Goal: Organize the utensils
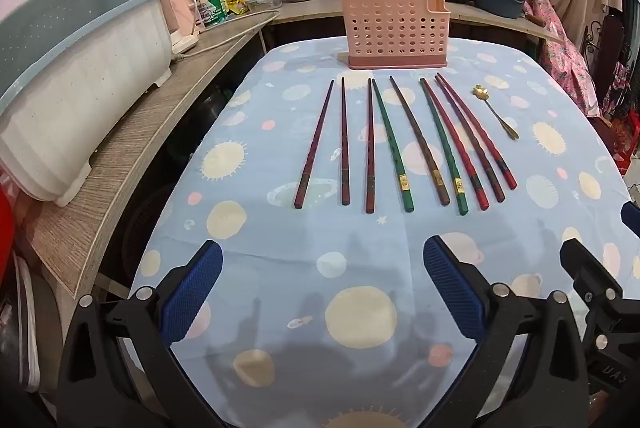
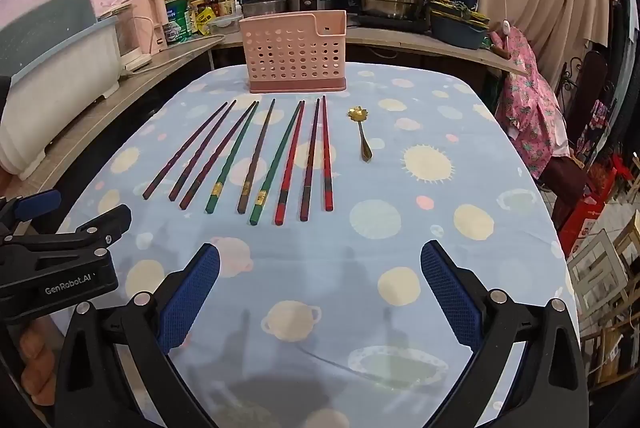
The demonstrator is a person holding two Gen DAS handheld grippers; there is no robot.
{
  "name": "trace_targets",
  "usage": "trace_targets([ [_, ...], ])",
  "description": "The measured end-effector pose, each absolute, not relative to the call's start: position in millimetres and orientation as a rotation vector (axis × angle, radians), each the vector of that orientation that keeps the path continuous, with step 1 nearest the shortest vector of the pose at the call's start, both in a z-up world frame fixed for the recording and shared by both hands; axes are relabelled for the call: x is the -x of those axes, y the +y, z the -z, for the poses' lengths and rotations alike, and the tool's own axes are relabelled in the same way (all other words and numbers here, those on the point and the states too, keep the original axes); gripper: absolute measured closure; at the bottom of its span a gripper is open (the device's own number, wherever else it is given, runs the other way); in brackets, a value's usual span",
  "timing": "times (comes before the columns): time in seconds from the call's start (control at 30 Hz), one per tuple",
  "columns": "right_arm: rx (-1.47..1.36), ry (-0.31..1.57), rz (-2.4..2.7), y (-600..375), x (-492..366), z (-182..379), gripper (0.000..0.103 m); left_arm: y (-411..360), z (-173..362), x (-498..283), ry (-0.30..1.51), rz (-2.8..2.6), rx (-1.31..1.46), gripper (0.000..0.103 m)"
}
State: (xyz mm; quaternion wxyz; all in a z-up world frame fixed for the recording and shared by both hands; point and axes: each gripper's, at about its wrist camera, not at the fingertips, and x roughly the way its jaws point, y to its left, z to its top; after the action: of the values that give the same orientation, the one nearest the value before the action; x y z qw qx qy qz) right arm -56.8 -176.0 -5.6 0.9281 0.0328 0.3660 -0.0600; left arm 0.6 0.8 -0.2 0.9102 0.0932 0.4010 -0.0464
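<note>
While both the left gripper (image 1: 322,288) and right gripper (image 2: 320,288) hang wide open and empty over the near tablecloth (image 2: 360,260), I'd pinch one chopstick (image 2: 327,155) by its thick near end and lift it to the far pink holder (image 2: 296,51), judging thin sticks slip

My left camera looks down and across the table (image 1: 280,268) from the near left; my right one from the near right. Both see the chopsticks (image 1: 400,147) and far pink holder (image 2: 294,51).
</note>
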Motion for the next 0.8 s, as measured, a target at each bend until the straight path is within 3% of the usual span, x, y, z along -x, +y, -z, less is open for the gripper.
trace_targets([
  [0.8, -0.08, 0.739, 0.145, -182.6, 60.7, 2.5, 0.007, 6.5, 0.9, 3.3, 0.826, 0.075, -0.189, 0.007],
])
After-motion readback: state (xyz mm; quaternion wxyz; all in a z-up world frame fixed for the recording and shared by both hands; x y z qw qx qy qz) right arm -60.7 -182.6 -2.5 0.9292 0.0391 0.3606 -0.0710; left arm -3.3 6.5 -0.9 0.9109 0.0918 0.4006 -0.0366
